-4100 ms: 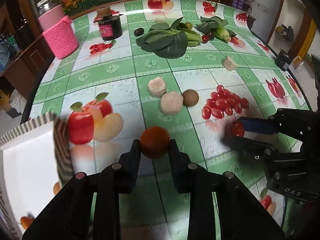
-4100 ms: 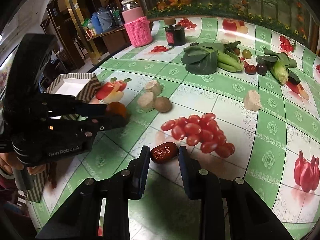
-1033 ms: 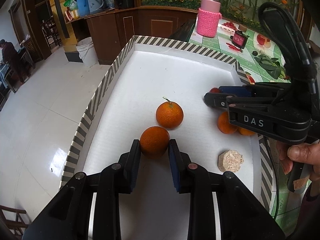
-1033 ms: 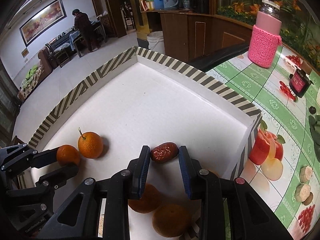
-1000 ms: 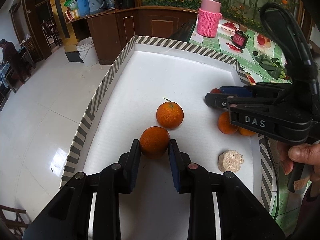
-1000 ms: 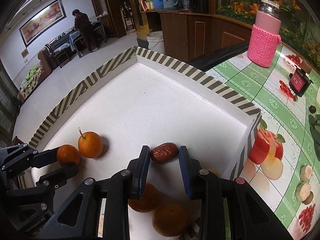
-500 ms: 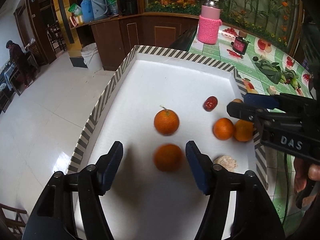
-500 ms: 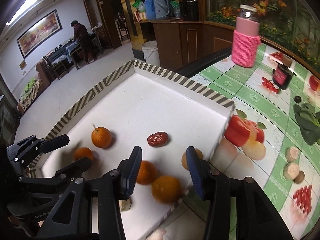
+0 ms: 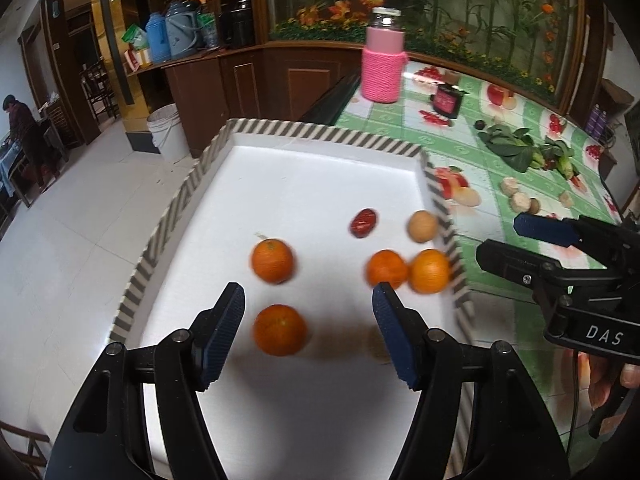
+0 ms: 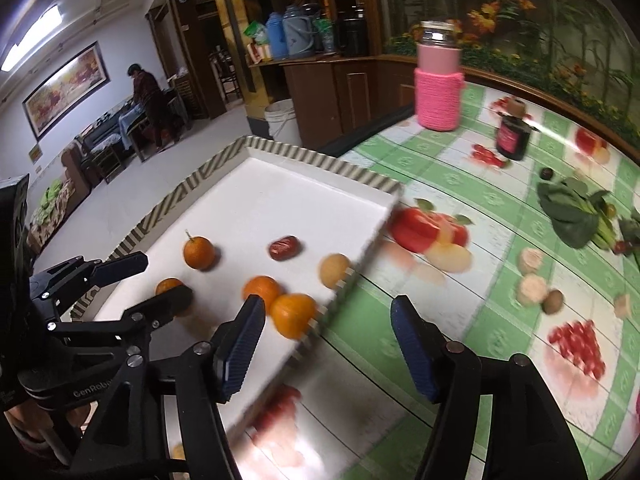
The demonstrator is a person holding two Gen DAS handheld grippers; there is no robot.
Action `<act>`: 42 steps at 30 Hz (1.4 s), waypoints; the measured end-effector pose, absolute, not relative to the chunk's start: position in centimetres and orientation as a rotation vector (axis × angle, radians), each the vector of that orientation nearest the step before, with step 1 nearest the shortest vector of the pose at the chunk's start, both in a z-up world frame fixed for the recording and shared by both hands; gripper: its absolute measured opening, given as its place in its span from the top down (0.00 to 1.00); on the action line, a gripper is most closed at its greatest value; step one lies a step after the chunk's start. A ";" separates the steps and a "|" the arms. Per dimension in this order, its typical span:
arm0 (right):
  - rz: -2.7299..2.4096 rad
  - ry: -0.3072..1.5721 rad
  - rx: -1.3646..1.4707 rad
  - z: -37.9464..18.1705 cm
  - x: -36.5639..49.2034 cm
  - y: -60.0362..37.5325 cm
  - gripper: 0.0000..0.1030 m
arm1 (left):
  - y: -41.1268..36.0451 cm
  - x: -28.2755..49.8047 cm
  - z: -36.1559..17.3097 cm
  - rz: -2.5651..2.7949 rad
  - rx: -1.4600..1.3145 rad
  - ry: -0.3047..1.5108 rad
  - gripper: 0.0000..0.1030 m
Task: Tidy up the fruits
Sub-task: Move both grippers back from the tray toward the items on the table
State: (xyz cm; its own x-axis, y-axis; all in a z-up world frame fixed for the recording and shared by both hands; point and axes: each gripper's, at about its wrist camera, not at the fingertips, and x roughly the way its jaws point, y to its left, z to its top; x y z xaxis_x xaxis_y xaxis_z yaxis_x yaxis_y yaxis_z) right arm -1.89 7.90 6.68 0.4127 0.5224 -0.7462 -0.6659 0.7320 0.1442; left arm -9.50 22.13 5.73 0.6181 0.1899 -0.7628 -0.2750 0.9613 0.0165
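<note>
Since one second back: both jaws released, orange and red date dropped into tray.

Left wrist view: left gripper spread wide, empty, above nearest orange in striped tray. Round, firm, likely rolls; best pinched across middle. No long axis.

Right wrist view: right gripper gaping, empty, over tray's bench-side wall. Red date mid-tray, wrinkled, light, long axis slanting toward that wall.
</note>
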 end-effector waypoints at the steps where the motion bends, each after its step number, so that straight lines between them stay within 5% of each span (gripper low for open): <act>1: 0.743 0.869 -0.181 6.7 -2.0 7.3 0.34 | 21.7 -9.4 5.8 0.257 -0.107 0.861 0.29; 30: 0.487 0.902 -0.073 4.7 2.8 -8.6 0.32 | 10.1 -3.8 7.1 -0.003 -0.013 0.901 0.28; 42: 0.580 0.913 -0.202 2.7 8.5 -4.4 0.49 | 9.2 -0.3 6.2 -0.024 0.008 0.943 0.28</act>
State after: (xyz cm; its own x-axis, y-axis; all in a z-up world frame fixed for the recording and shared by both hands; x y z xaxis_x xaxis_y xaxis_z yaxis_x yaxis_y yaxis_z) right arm 8.47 -4.40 2.66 0.4716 0.3867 -0.7925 -0.5531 0.8296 0.0756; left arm -0.26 9.21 6.22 0.5869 -0.0167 -0.8095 0.0240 0.9997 -0.0032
